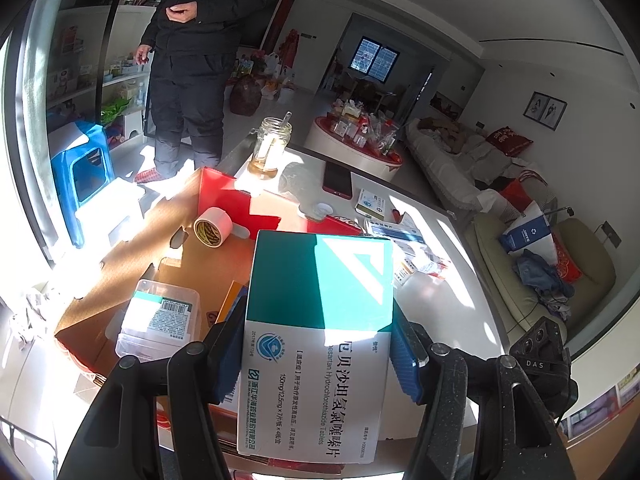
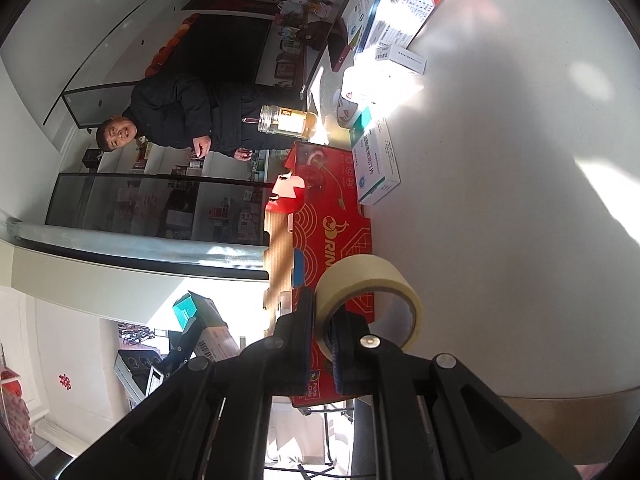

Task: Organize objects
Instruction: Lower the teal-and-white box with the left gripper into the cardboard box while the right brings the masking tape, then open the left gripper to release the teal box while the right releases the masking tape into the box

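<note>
Over the open carton (image 1: 168, 248), left gripper (image 1: 316, 360) clenched the medicine box (image 1: 320, 320), right gripper (image 2: 324, 336) pinched the tape roll's (image 2: 372, 280) wall; both best lowered flat before letting go.

Sunlit white table (image 1: 448, 304), sofa (image 1: 452, 160), window (image 1: 374, 59)

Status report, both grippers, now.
Left gripper shut on medicine box, held over the open cardboard box. Right gripper shut on tape roll, beside the box's red wall. Nothing blocking.

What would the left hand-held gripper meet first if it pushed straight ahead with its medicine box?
Probably the open cardboard box ahead: likely its floor or red far wall, though depth is unclear.
</note>
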The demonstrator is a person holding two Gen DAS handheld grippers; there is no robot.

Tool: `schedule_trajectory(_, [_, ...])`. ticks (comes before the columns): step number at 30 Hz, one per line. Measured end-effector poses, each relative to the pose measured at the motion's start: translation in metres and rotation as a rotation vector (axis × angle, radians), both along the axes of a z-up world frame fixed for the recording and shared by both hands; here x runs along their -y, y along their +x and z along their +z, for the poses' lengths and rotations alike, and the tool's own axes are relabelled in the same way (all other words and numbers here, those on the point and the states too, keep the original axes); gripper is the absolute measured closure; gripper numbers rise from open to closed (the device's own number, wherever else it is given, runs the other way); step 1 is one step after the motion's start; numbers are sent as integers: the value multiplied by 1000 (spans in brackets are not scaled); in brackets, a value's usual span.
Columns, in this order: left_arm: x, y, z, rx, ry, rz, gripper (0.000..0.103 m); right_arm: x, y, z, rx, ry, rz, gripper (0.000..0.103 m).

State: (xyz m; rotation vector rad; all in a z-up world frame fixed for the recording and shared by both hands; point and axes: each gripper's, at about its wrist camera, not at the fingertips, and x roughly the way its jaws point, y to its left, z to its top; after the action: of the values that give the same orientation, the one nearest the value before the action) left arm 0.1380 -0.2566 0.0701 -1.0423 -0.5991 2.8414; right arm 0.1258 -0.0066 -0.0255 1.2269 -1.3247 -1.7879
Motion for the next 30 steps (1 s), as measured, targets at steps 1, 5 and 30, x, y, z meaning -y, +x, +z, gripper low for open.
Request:
schedule_trajectory(1, [1, 0, -1, 3, 2, 3, 36, 7, -2, 3, -8, -2, 17, 94])
schedule_trajectory(5, [8, 2, -3, 6, 2, 23, 36, 36, -12, 19, -49, -9, 81, 94])
schedule_trajectory(30, [39, -52, -62, 165, -35, 80, 35, 174, -104, 61, -179, 138, 291, 64])
